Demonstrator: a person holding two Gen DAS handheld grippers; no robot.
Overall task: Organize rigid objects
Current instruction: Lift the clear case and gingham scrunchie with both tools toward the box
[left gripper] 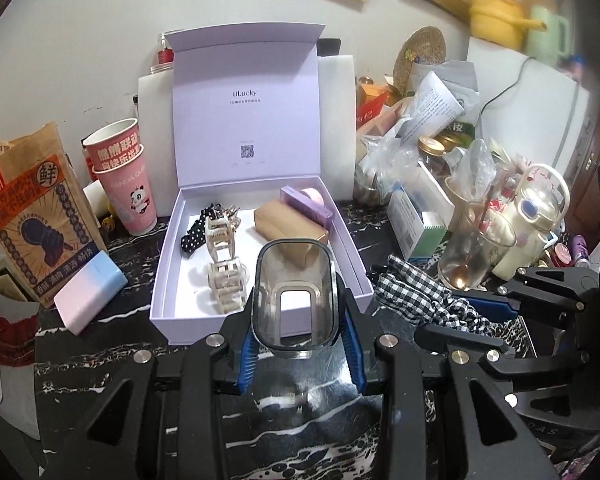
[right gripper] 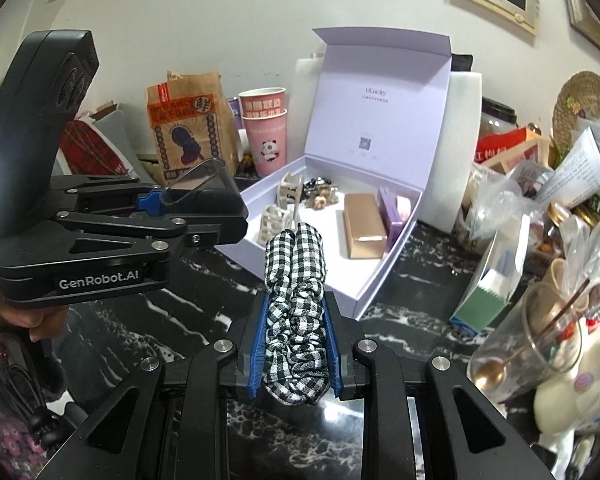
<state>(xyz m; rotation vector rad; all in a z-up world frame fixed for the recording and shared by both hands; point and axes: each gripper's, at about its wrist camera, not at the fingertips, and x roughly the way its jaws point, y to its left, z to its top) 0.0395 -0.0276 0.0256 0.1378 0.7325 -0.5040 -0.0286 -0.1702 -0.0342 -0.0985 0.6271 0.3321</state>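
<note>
The left hand-held gripper (left gripper: 300,344) holds 1 clear oval container (left gripper: 294,300) above the dark tabletop (left gripper: 100,360), and the right hand-held gripper (right gripper: 296,348) is closed on 1 checked scrunchie (right gripper: 296,300). The open lilac box (left gripper: 360,264) keeps 2 pale claw clips (left gripper: 224,264), 1 gold box (left gripper: 290,228) and 1 purple box (left gripper: 306,204); 2 pink cups (left gripper: 124,176) stand stacked beside it.

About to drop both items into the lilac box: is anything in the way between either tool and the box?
Nothing visible. The left tool holds the clear container and the right tool the checked scrunchie, both at the open box's near edge. Bare floor shows at the near end, beside the hair clips and gold box.
</note>
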